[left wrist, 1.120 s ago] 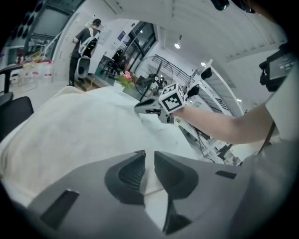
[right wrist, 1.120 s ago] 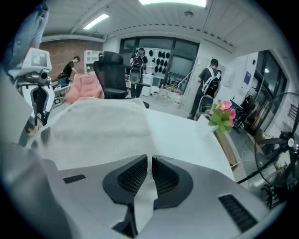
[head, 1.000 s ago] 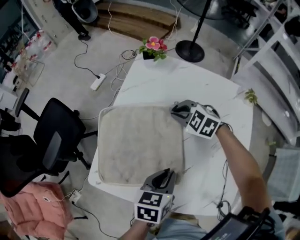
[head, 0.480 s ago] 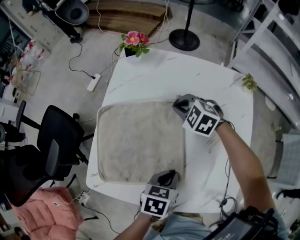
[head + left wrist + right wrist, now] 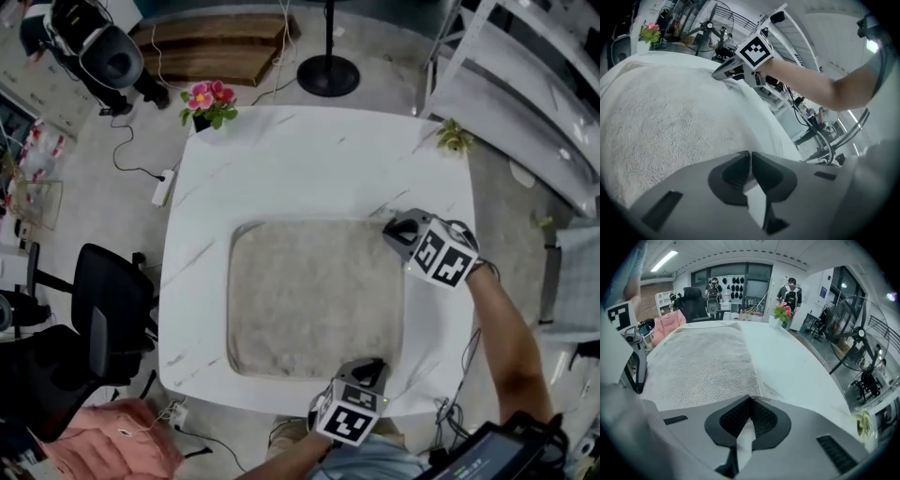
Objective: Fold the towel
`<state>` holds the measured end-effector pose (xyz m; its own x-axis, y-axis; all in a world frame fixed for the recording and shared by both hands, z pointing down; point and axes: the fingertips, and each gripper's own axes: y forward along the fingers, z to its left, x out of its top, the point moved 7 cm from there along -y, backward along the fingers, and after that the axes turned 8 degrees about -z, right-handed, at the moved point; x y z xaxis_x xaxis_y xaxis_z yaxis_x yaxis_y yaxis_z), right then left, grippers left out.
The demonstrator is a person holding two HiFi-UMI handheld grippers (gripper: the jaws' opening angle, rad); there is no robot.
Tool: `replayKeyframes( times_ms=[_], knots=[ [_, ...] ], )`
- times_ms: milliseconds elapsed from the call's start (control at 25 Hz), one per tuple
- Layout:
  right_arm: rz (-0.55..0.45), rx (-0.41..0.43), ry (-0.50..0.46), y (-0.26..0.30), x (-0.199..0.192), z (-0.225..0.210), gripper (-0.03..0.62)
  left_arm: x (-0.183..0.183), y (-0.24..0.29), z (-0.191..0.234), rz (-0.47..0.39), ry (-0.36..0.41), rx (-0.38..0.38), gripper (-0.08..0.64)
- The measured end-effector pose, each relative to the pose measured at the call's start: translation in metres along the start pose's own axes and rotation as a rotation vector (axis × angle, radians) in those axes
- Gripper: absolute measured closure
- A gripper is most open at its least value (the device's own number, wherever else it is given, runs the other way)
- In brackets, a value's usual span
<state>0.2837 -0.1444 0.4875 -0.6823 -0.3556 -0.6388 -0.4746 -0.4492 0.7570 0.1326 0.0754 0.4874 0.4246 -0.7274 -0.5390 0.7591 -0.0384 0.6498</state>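
The towel [image 5: 314,295] lies spread flat on the white table [image 5: 309,159], and both grippers sit on its right-hand edge. The left gripper [image 5: 373,364] has just been closing its jaws, which now meet on the near right corner with only a hairline between them. The right gripper [image 5: 394,228] has its jaws pressed together on the far right corner. Both bites look shallow, taking only the very tip of the thick pile, so a corner could slip free once the edge is lifted and its weight pulls back. If one corner drops, the fold would land skewed. A low, dragging carry would likely slide the whole towel across the smooth top instead of doubling it over, and uneven travel between the two hands would leave the edges mismatched
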Motion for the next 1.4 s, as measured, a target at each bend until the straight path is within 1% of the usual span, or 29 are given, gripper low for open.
replayKeyframes(
  times_ms=[160,280,360,440,520,560,600,640,720,800,840,920,1040,1080,1120,1240,1320,1400],
  knots=[
    [0.028,0.002,0.043,-0.031,-0.034,0.010,0.577,-0.014,0.018,-0.032,0.041,0.026,-0.067,0.535],
    [0.030,-0.007,0.060,-0.044,-0.046,0.016,0.577,-0.020,0.025,-0.047,0.072,0.057,-0.092,0.535],
    [0.020,-0.033,0.064,-0.047,-0.049,0.018,0.577,-0.019,0.025,-0.048,0.064,0.071,-0.101,0.538],
    [-0.004,-0.056,0.100,-0.048,-0.046,0.019,0.574,-0.009,0.015,-0.047,0.018,0.076,-0.114,0.538],
    [-0.060,-0.064,0.190,-0.058,-0.037,0.018,0.524,0.005,-0.001,-0.047,-0.040,0.100,-0.134,0.534],
    [-0.092,-0.069,0.234,-0.065,-0.031,0.018,0.479,0.011,-0.010,-0.046,-0.065,0.120,-0.144,0.516],
    [-0.120,-0.079,0.270,-0.073,-0.026,0.017,0.446,0.016,-0.019,-0.045,-0.088,0.139,-0.151,0.481],
    [-0.146,-0.094,0.299,-0.082,-0.019,0.017,0.426,0.021,-0.028,-0.044,-0.110,0.155,-0.156,0.471],
    [-0.197,-0.145,0.359,-0.101,-0.007,0.019,0.414,0.030,-0.049,-0.041,-0.157,0.185,-0.160,0.466],
    [-0.232,-0.223,0.422,-0.120,0.000,0.024,0.414,0.038,-0.070,-0.040,-0.199,0.215,-0.175,0.466],
    [-0.233,-0.265,0.453,-0.128,0.000,0.028,0.416,0.042,-0.078,-0.041,-0.213,0.225,-0.190,0.466],
    [-0.208,-0.337,0.507,-0.140,-0.008,0.044,0.416,0.043,-0.087,-0.046,-0.222,0.214,-0.241,0.460],
    [-0.163,-0.407,0.577,-0.146,-0.028,0.078,0.424,0.036,-0.079,-0.057,-0.187,0.126,-0.360,0.453],
    [-0.156,-0.421,0.602,-0.146,-0.035,0.090,0.426,0.034,-0.073,-0.059,-0.169,0.102,-0.387,0.449],
    [-0.151,-0.433,0.626,-0.146,-0.042,0.104,0.428,0.032,-0.068,-0.060,-0.157,0.095,-0.401,0.448],
    [-0.131,-0.465,0.672,-0.154,-0.061,0.146,0.430,0.031,-0.066,-0.056,-0.162,0.125,-0.407,0.449],
    [-0.117,-0.461,0.704,-0.158,-0.072,0.179,0.439,0.028,-0.073,-0.045,-0.182,0.121,-0.393,0.454],
    [-0.118,-0.443,0.761,-0.156,-0.080,0.213,0.441,0.023,-0.085,-0.026,-0.199,0.113,-0.362,0.466]
  ],
)
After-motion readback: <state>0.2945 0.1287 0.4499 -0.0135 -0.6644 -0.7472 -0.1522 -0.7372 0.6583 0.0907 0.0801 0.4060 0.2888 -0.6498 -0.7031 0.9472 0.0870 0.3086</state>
